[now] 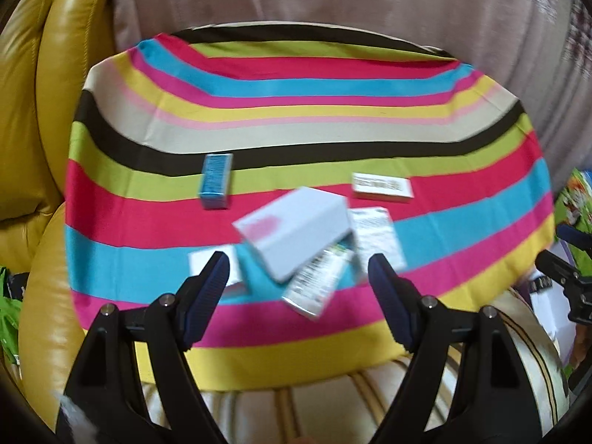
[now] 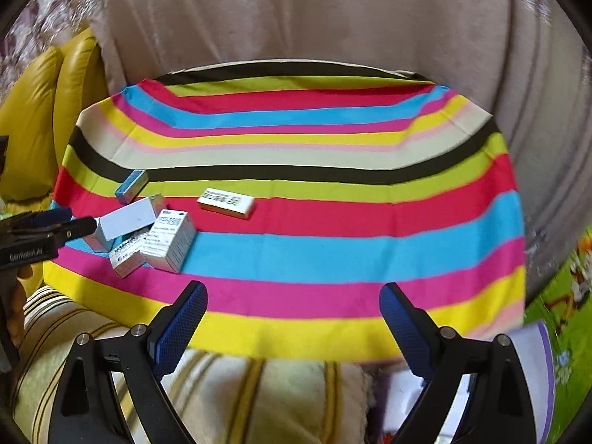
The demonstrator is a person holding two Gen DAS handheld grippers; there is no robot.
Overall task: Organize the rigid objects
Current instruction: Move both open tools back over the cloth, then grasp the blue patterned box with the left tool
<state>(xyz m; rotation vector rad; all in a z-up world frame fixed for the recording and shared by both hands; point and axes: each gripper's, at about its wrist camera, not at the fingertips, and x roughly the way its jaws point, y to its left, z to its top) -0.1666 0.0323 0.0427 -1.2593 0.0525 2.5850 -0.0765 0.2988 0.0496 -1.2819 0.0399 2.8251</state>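
Several small cartons lie on a striped cloth [image 1: 296, 85]. A plain grey-white box [image 1: 296, 233] with a pink mark tops a pile, over a printed box [image 1: 318, 285] and beside a white printed box [image 1: 377, 236]. A blue box [image 1: 215, 181] and a white flat box [image 1: 381, 186] lie apart behind. My left gripper [image 1: 298, 262] is open just short of the pile, holding nothing. In the right wrist view the pile [image 2: 127, 218], printed box [image 2: 170, 240], blue box [image 2: 131, 185] and flat box [image 2: 226, 202] sit left. My right gripper [image 2: 292, 290] is open over bare cloth, well right of them.
A yellow leather sofa [image 1: 33, 111] stands at the left, a pale curtain [image 2: 333, 18] behind. A striped cushion [image 2: 259, 388] lies under the cloth's near edge. A green printed mat [image 2: 566, 296] and papers are at the right. The left gripper's fingers [image 2: 48, 225] show at the left edge.
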